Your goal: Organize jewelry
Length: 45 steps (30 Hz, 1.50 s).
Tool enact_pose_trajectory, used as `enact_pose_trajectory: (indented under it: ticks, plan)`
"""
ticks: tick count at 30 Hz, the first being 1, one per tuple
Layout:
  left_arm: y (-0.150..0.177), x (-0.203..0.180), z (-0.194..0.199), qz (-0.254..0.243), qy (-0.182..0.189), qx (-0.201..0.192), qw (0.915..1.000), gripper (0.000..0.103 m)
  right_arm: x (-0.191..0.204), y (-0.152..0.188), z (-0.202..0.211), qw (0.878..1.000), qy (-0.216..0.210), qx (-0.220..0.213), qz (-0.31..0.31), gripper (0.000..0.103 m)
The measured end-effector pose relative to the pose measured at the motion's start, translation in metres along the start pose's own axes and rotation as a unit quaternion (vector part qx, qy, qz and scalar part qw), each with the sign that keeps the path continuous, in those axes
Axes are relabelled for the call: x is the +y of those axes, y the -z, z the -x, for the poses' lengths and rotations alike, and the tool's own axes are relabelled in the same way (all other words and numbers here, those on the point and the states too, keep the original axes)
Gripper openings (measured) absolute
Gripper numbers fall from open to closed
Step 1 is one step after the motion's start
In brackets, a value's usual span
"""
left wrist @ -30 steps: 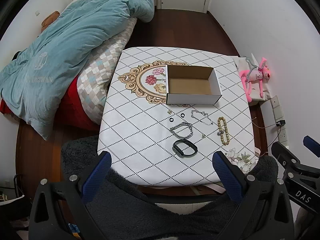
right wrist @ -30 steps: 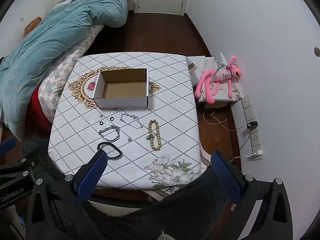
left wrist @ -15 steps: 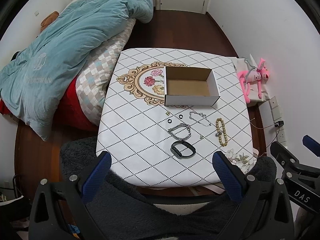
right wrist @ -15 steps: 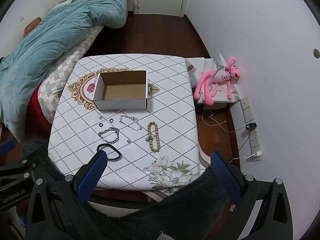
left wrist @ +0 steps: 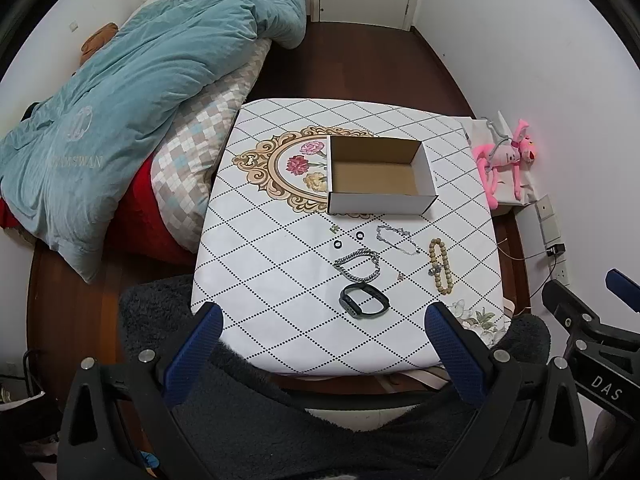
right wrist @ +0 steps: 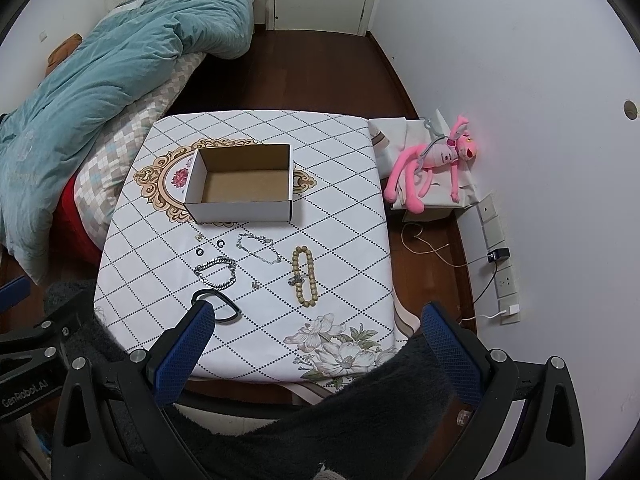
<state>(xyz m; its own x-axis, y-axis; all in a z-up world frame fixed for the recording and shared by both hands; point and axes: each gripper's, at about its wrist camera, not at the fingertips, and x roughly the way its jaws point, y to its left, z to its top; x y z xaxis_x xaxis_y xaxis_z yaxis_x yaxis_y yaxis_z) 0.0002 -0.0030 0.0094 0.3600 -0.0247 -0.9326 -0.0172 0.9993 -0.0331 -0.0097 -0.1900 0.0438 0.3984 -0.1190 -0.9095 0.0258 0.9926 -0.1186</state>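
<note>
An empty white cardboard box (left wrist: 380, 176) (right wrist: 242, 182) stands open on the patterned table (left wrist: 260, 264) (right wrist: 348, 208). In front of it lie a black band (left wrist: 364, 299) (right wrist: 224, 306), a silver chain bracelet (left wrist: 358, 266) (right wrist: 216, 272), a thin silver chain (left wrist: 398, 238) (right wrist: 258, 247), a wooden bead bracelet (left wrist: 440, 266) (right wrist: 305, 276), two small black rings (left wrist: 349, 239) (right wrist: 210, 248) and small studs. My left gripper (left wrist: 320, 332) and right gripper (right wrist: 316, 328) are both open and empty, held high above the table's near edge.
A bed with a teal duvet (left wrist: 120, 100) (right wrist: 100, 72) lies left of the table. A pink plush toy (left wrist: 506, 156) (right wrist: 432, 160) sits on a box at the right wall, by sockets and cables (right wrist: 496, 260). Dark fleece (left wrist: 320, 420) covers the foreground.
Both grippers have risen and drawn back slightly; the table and jewelry look a little smaller and farther. Nothing on the table has moved.
</note>
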Motion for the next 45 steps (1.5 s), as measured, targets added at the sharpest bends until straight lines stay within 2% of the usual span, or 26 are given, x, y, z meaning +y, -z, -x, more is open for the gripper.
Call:
enact_pose_trajectory:
  ticks: [39,45]
  plan:
    - [-0.002,-0.005,0.005,-0.004,0.004,-0.008,1.0,0.103,-0.001,0.001,0.006,1.0,0.002,-0.004,-0.002,0.103]
    - [-0.007,-0.008,-0.005,0.0,0.002,-0.009,1.0,0.103,-0.004,-0.002,0.0,1.0,0.0,-0.006,-0.016,0.103]
